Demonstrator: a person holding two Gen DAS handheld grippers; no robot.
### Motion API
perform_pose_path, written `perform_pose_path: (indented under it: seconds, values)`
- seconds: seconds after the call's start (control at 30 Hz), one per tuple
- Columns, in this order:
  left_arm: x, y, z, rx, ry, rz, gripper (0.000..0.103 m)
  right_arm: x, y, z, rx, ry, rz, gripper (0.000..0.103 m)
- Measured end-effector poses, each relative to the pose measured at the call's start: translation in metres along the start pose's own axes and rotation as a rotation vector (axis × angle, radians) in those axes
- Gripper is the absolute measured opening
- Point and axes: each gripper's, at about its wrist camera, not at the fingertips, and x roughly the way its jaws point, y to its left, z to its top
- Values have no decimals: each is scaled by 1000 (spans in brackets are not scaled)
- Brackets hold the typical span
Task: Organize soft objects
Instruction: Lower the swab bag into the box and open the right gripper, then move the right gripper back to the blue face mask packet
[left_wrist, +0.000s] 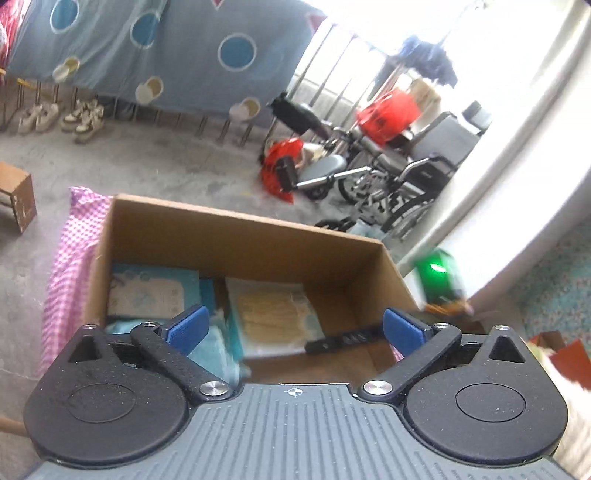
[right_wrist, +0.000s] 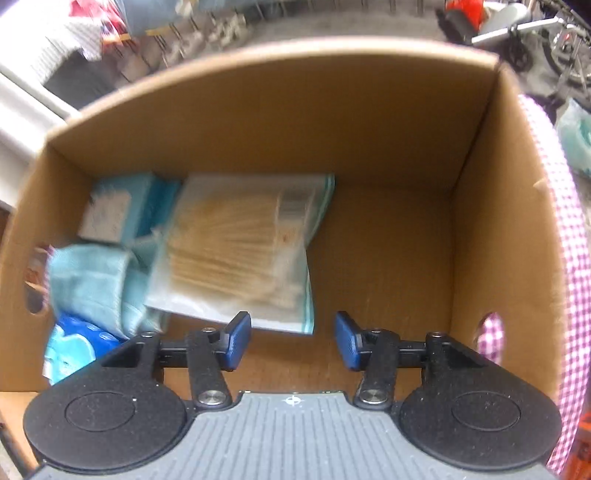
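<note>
Right wrist view puts your right tool, spread and empty, inside the cardboard box; the beige packet lies just ahead-left, probably long axis front-to-back. Your left tool, also spread, hovers farther out.

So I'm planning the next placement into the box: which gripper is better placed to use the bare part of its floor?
Probably the right gripper: open, empty, already inside the cardboard box over bare floor. The left gripper sits over the packets.
</note>
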Motion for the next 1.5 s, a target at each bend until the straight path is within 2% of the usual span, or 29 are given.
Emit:
perform_pose_path:
  seconds: [0.1, 0.33, 0.5, 0.63, 0.8, 0.83, 1.0, 1.17, 1.33, 1.4, 1.5]
  values:
    - [-30, 1, -21, 27, -30, -6, 101, 0, 12, 5, -31, -17, -15, 55]
    - [-67, 10, -51, 43, -107, 6, 101, 1, 29, 11, -41, -47, -77, 52]
    - [-86, 28, -72, -3, -141, 10, 101, -3, 25, 11, -5, -93, -64, 49]
    - [-96, 46, -90, -61, -135, 11, 101, -2, 23, 12, -20, -145, -56, 48]
    - [-105, 60, -105, -115, -118, 31, 101, -1, 23, 11, 7, -135, -54, 53]
    - [-107, 62, -107, -125, -116, 29, 101, -6, 21, 11, 18, -143, -53, 56]
    - [-122, 63, -113, -142, -128, 2, 102, -48, 12, -4, 76, -241, -4, 56]
    - [-141, 55, -117, -149, -157, -71, 102, -126, 9, -59, 64, -406, 84, 57]
    - [-150, 44, -123, -135, -126, -173, 102, -190, 12, -151, 13, -533, 189, 66]
    - [-151, 40, -128, -127, -107, -165, 102, -198, 17, -187, 2, -546, 244, 69]
    - [-149, 35, -140, -103, -80, -83, 102, -193, 25, -240, 2, -549, 334, 70]
